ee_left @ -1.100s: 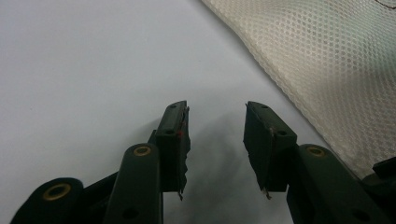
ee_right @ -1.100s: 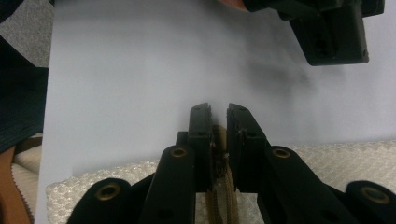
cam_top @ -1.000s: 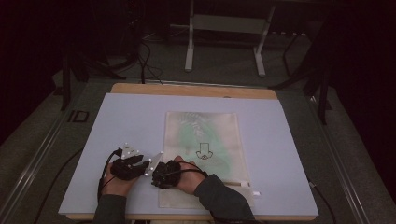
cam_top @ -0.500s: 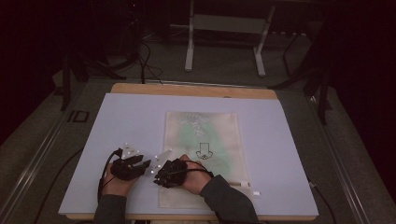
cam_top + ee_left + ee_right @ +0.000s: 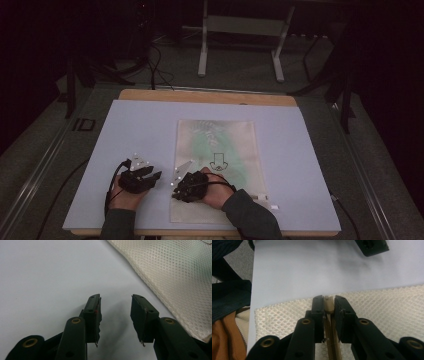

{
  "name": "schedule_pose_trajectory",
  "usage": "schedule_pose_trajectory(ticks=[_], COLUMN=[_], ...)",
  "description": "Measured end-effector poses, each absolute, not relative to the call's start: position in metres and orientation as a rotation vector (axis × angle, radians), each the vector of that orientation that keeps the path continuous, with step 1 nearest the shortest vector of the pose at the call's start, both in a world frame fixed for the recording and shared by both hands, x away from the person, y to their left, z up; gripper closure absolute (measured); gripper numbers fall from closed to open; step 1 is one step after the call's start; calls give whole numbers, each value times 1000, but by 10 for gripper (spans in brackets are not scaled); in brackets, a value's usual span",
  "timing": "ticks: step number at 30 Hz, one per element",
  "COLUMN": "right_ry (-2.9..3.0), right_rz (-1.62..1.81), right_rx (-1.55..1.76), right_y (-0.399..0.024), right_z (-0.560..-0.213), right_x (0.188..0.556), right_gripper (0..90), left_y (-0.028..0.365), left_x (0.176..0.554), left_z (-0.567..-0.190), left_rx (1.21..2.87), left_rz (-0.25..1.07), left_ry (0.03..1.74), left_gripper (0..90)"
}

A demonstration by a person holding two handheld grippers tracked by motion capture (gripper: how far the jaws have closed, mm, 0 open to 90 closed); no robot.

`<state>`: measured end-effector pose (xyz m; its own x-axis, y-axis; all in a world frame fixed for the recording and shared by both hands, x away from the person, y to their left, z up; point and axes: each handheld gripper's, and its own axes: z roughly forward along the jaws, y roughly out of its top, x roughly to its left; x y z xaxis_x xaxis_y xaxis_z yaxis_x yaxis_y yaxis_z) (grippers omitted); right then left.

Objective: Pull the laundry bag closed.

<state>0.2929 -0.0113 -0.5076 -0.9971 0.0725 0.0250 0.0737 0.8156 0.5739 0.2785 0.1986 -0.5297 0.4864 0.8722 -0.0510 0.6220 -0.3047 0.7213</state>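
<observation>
A cream mesh bag [image 5: 220, 150] lies flat on the pale table [image 5: 140, 130]. Its tan zipper [image 5: 329, 345] runs straight between the jaws of my right gripper [image 5: 328, 302], close to the bag's edge. Those jaws have just been opening and stand a narrow gap apart, with the small slider [image 5: 326, 297] between the tips and not pressed. In the high view the right gripper [image 5: 176, 191] sits over the bag's near left corner. My left gripper [image 5: 116, 312] rests open on bare table beside the bag [image 5: 175, 277], with nothing between its fingers; in the high view the left gripper [image 5: 156, 177] is just left of the right one.
The table's near edge and the person's dark sleeve [image 5: 229, 300] are close by. A white tag [image 5: 267, 202] lies at the bag's near right corner. A metal stand [image 5: 240, 30] and cables are on the floor beyond the table.
My right hand has shifted a little to the right over the bag's near corner. The left hand has stayed put.
</observation>
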Motion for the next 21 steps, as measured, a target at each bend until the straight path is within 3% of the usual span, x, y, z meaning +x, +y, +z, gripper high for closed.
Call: schedule_pose_trajectory(ticks=[15, 21], right_ry=[-2952, -2951], right_rz=[-921, -934], right_rx=[-150, -154], right_y=[-11, -14], right_z=[-516, -519], right_x=[297, 295], right_gripper=[816, 817], left_y=[191, 183], left_x=[270, 265], left_z=[-525, -523], left_rx=[2060, 2079], left_rz=[431, 375], left_ry=[1165, 1100], left_gripper=[607, 742])
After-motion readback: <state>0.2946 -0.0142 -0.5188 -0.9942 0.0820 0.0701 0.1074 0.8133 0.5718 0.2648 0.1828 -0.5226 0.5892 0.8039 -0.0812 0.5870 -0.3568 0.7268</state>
